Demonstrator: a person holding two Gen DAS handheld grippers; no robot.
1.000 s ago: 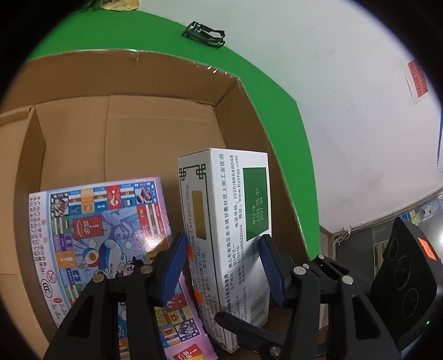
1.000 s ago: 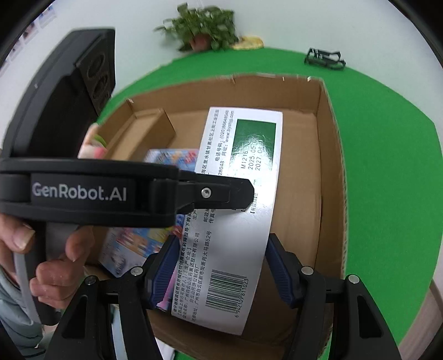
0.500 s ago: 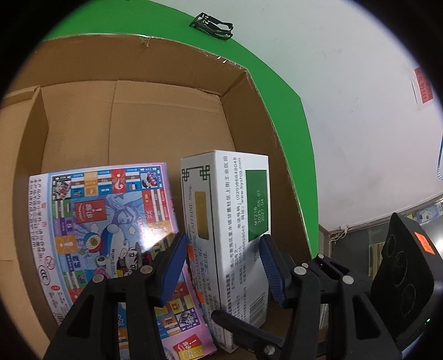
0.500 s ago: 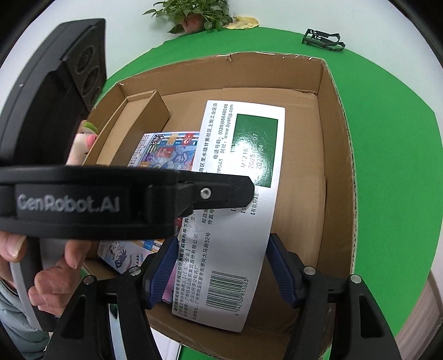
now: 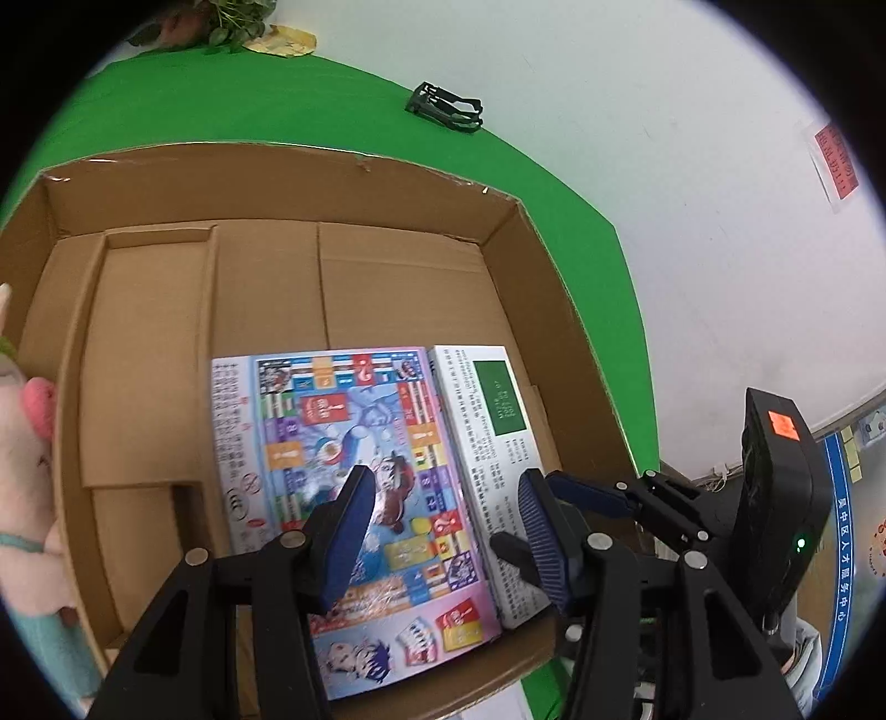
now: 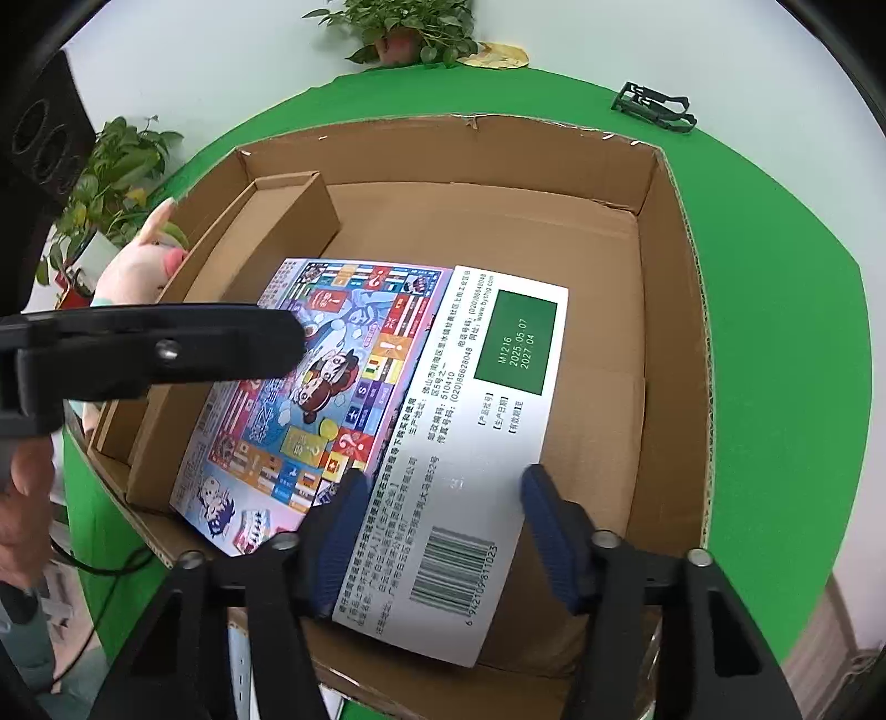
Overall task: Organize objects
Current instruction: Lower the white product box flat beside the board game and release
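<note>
A white box (image 6: 476,443) with a green label and a barcode stands in the open cardboard carton (image 6: 675,332), against a colourful game box (image 6: 332,387). My right gripper (image 6: 443,531) straddles the white box's near end. Its jaws are closing, and both blue pads (image 6: 338,531) meet the box's sides. My left gripper (image 5: 443,534) hangs open above the game box (image 5: 332,443) and the white box (image 5: 487,421), with nothing between its fingers. The right tool's black body (image 5: 775,498) shows at the right of the left wrist view.
A plain cardboard insert (image 6: 277,221) fills the carton's left side. A pink plush toy (image 5: 27,443) sits outside its left wall. A black clip (image 6: 653,108) and potted plants (image 6: 410,27) stand on the green table (image 6: 775,332). A hand (image 6: 27,498) holds the left tool.
My left gripper has pulled up and back, and the white box no longer sits between its fingers. The right jaws widened slightly, then narrowed onto the white box.
</note>
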